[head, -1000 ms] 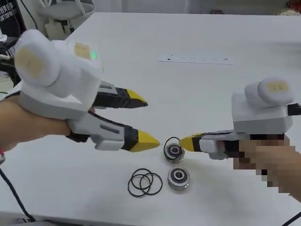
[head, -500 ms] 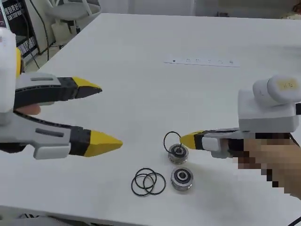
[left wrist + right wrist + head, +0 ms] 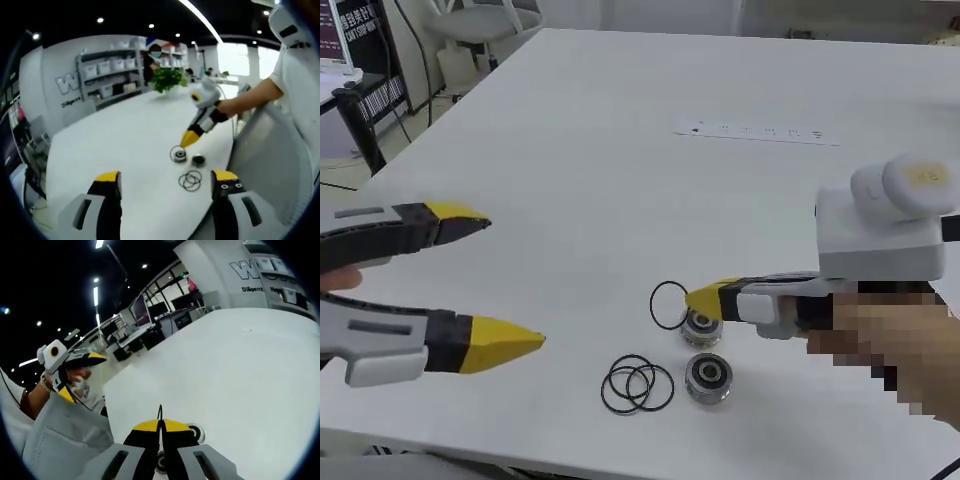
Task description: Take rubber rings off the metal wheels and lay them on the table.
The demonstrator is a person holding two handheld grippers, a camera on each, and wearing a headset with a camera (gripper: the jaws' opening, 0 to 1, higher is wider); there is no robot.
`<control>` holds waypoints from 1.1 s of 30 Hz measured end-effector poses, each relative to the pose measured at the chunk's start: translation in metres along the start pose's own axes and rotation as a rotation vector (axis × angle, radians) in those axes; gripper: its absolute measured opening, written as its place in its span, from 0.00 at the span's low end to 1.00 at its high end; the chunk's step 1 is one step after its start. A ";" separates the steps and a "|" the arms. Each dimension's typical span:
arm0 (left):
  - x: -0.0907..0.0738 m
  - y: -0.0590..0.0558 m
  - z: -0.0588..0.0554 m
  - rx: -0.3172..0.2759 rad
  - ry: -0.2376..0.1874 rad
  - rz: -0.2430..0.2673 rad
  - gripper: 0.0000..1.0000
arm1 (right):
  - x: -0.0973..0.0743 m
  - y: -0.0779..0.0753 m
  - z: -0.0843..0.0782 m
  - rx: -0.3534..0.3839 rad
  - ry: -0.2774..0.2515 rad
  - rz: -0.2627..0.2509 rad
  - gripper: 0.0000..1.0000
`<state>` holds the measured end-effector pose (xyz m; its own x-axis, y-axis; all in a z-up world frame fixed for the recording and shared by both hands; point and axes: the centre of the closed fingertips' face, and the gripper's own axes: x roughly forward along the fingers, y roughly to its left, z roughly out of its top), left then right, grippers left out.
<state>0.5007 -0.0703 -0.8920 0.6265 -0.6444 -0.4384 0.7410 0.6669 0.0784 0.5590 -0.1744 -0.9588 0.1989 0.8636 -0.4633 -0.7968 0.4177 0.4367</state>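
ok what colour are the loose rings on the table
Black. The rubber rings show best in the head view.

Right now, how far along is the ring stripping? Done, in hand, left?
Done: about three rubber rings lie in a pile on the table beside the near wheel. In hand: the right gripper is shut on one more ring, held just above the far wheel; the left gripper hangs open, apart. Left: lay that ring down; whether either wheel carries more rings is too small to tell.
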 end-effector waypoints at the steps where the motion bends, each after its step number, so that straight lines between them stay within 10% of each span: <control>1: 0.000 -0.002 -0.002 -0.007 -0.003 -0.003 0.75 | 0.001 0.002 -0.001 -0.002 0.006 0.008 0.00; 21: 0.002 -0.017 -0.028 -0.088 0.031 -0.012 0.83 | 0.019 0.025 -0.032 -0.048 0.136 0.098 0.00; 33: -0.001 -0.016 -0.034 -0.103 0.039 0.004 0.81 | 0.026 0.016 -0.052 -0.073 0.212 0.052 0.00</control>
<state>0.4798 -0.0676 -0.9228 0.6183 -0.6279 -0.4727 0.7082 0.7059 -0.0115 0.5218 -0.1598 -1.0039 0.0382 0.8018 -0.5963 -0.8433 0.3459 0.4112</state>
